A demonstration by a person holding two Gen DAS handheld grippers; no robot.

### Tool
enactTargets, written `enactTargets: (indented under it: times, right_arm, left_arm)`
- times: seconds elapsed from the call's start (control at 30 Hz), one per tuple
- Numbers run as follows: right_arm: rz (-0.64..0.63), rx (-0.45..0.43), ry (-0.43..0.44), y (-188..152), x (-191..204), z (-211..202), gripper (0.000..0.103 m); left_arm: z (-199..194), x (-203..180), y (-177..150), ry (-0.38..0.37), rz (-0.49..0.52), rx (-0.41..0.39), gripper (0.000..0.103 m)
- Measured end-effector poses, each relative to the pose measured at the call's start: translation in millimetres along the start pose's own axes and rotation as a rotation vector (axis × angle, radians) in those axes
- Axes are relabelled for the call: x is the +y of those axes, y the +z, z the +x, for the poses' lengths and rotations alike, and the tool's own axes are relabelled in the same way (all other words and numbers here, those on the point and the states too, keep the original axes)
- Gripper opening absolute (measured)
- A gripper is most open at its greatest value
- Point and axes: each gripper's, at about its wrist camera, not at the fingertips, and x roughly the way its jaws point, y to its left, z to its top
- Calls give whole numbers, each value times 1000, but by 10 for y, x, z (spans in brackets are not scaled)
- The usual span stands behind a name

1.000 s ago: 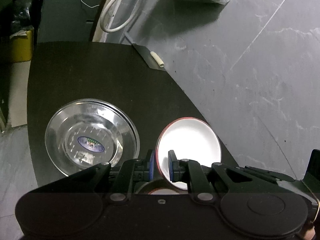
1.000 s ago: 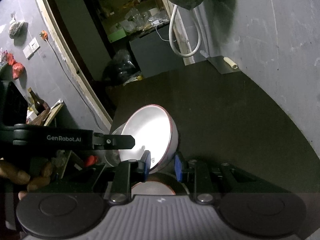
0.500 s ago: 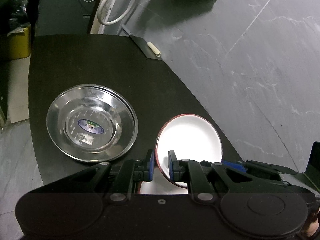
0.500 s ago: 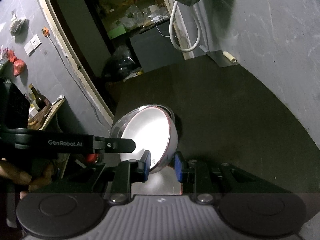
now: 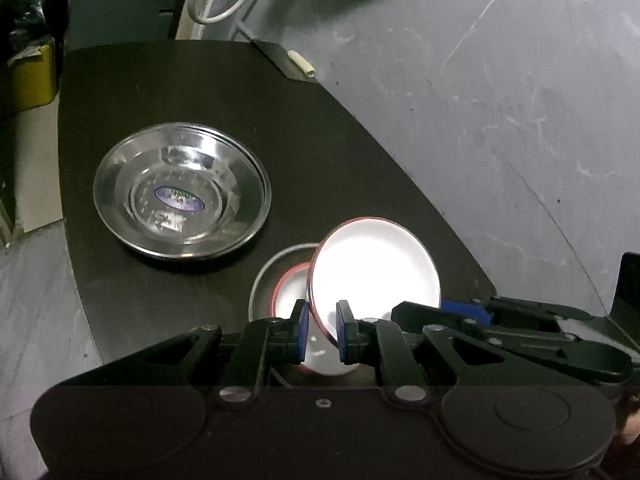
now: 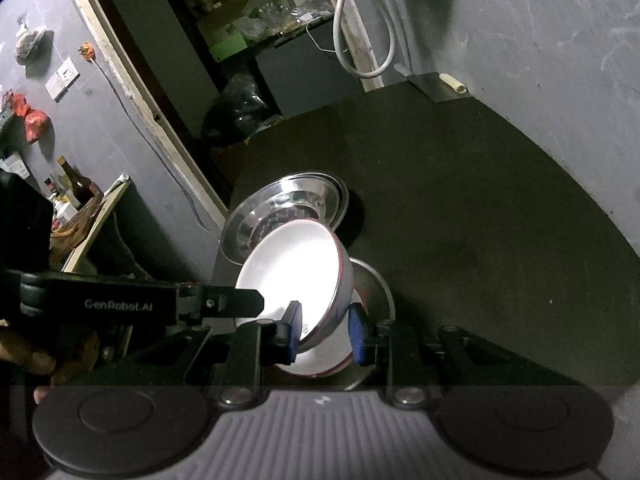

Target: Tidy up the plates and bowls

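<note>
Two grippers share one white bowl (image 5: 376, 268): my left gripper (image 5: 320, 330) and right gripper (image 6: 325, 334) each pinch its rim, holding it tilted over a nested bowl (image 5: 286, 300), seemingly for stacking; steel plates (image 5: 182, 190) sit at ten o'clock.

Right hand-held gripper (image 6: 325, 334) clamping tilted white bowl (image 6: 296, 268) (red-rimmed), steel plate (image 6: 280, 208) behind

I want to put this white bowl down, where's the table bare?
Bare: the dark table beyond the steel plate toward the far edge, and the wide stretch along the grey wall. Crowded: the near edge, where the white bowl hangs over the nested bowls.
</note>
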Motion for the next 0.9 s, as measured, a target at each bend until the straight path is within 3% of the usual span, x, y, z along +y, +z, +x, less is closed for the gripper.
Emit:
enactTargets:
  times: [0.9]
  right_arm:
    - [-6, 75, 19, -68, -21, 98, 28]
  left_arm:
    - [54, -46, -81, 53, -3, 58, 14]
